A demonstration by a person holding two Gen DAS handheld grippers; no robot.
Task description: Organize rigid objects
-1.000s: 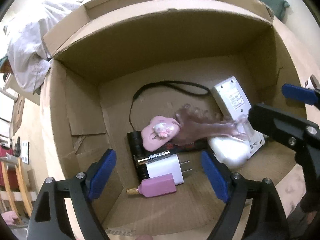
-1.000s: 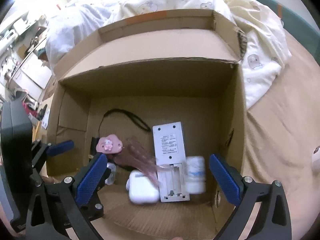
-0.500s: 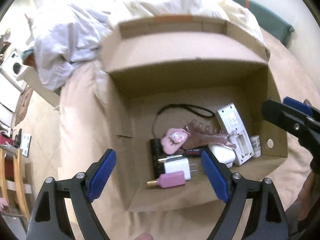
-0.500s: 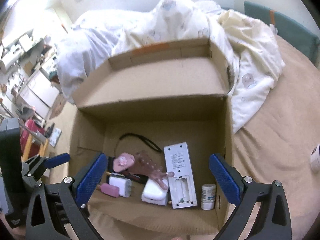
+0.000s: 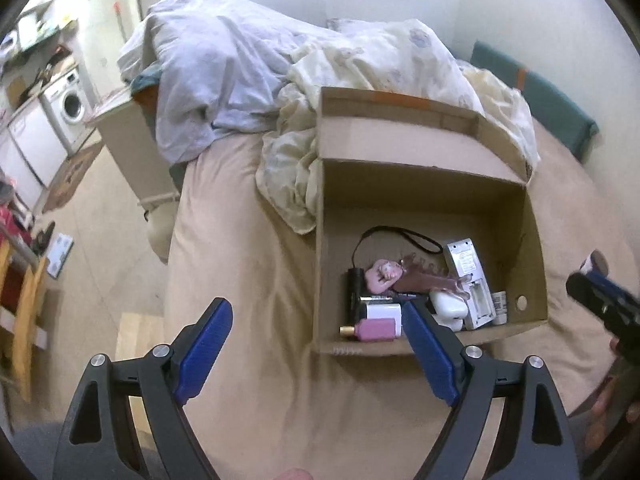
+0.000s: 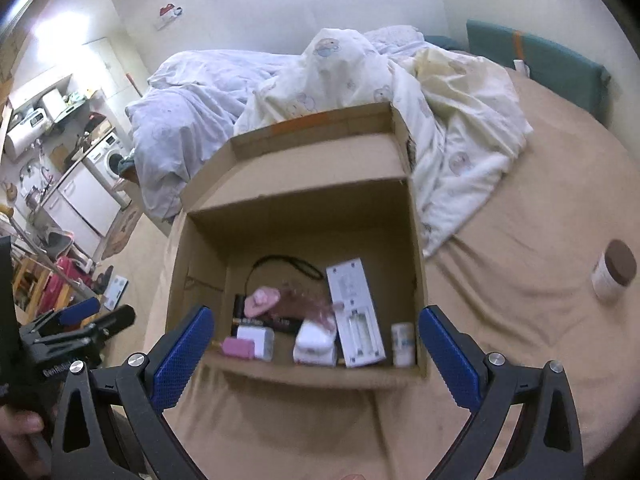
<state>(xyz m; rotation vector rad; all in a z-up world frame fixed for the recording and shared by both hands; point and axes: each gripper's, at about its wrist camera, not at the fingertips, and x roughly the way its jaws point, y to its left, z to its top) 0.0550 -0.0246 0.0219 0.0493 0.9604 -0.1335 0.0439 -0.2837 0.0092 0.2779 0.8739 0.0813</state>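
**Both claws clear of the box, empty and spread wide**

Nearest us, the left gripper (image 5: 316,350) stands with its blue pads far apart and nothing between them; under it we see only the tan bedsheet (image 5: 248,280). The right gripper (image 6: 316,354) is just as wide and just as empty. At the left edge of the right wrist view a hand (image 6: 18,436) is cut off by the frame.

Past the pads sits the cardboard box (image 6: 416,264) on the bed, open at the top. The task's things lie along its near wall: a pink bottle (image 5: 378,329) with a gold cap, a white plug (image 5: 382,312), a black flashlight (image 5: 354,290) with its looped strap, a pink clip (image 5: 382,274), a brownish comb (image 5: 424,278) that is blurred and hard to make out, a white case (image 5: 448,307), a white remote (image 6: 354,308) lying with its battery bay open, and a small white bottle (image 6: 402,344) in the right corner. The box's near wall hides the lower edges of several of them.

Out on the sheet, well apart from the box, stands a jar (image 6: 614,274) with a brown lid. Beyond lies a rumpled duvet (image 6: 360,80).

A second ago both cameras looked from close above the box's floor; now both have pulled up and back, and the whole box shows.
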